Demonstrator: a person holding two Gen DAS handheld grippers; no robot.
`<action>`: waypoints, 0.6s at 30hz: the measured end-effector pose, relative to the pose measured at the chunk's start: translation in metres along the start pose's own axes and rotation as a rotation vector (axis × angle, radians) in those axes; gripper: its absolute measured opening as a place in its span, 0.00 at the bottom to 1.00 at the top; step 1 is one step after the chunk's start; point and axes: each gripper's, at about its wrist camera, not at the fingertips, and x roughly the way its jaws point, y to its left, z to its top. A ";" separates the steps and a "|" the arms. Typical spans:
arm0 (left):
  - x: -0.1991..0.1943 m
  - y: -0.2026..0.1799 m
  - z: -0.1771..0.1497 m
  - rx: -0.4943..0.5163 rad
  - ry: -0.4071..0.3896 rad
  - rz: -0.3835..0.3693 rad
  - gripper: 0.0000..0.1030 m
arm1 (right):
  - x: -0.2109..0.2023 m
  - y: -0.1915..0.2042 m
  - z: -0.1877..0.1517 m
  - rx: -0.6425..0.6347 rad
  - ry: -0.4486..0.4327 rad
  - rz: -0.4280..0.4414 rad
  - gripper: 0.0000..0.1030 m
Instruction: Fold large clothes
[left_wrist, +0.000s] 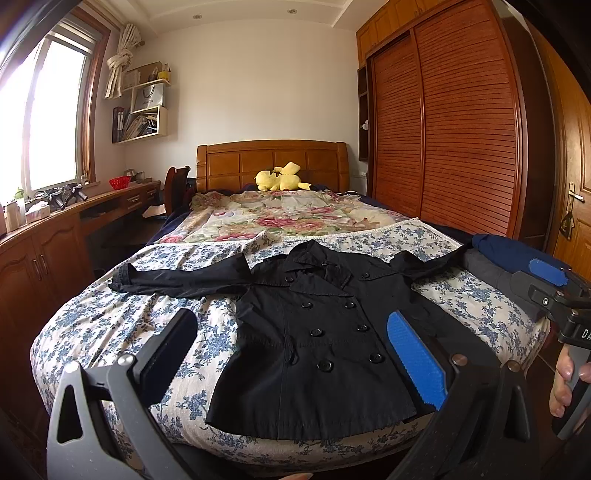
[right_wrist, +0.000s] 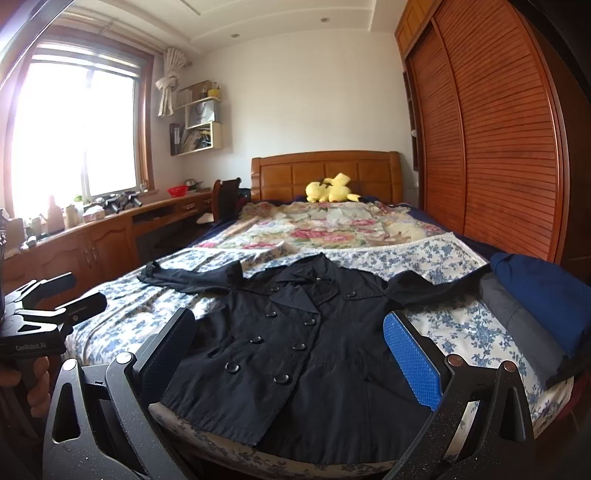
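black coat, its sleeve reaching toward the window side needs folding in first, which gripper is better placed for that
Left, probably. That sleeve lies on the left gripper's side of the black coat; the right gripper hangs nearer the folded pile. Both are open and empty.

The coat's (left_wrist: 314, 332) right sleeve end is hidden behind the folded clothes (left_wrist: 502, 266) beyond the right hand-held gripper (right_wrist: 288, 350), its hem corner behind the left hand-held gripper's (left_wrist: 291, 354) blue pad, and the shelf (left_wrist: 142, 107) items are too small to tell.
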 end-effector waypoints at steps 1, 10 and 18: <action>0.000 0.000 0.000 0.000 -0.001 -0.001 1.00 | 0.000 0.001 0.000 0.000 -0.001 0.000 1.00; -0.004 -0.003 0.004 0.008 -0.014 -0.001 1.00 | 0.000 0.001 0.000 0.002 -0.002 -0.002 1.00; -0.007 -0.004 0.005 0.009 -0.023 -0.003 1.00 | -0.001 0.000 0.002 0.001 -0.005 0.001 1.00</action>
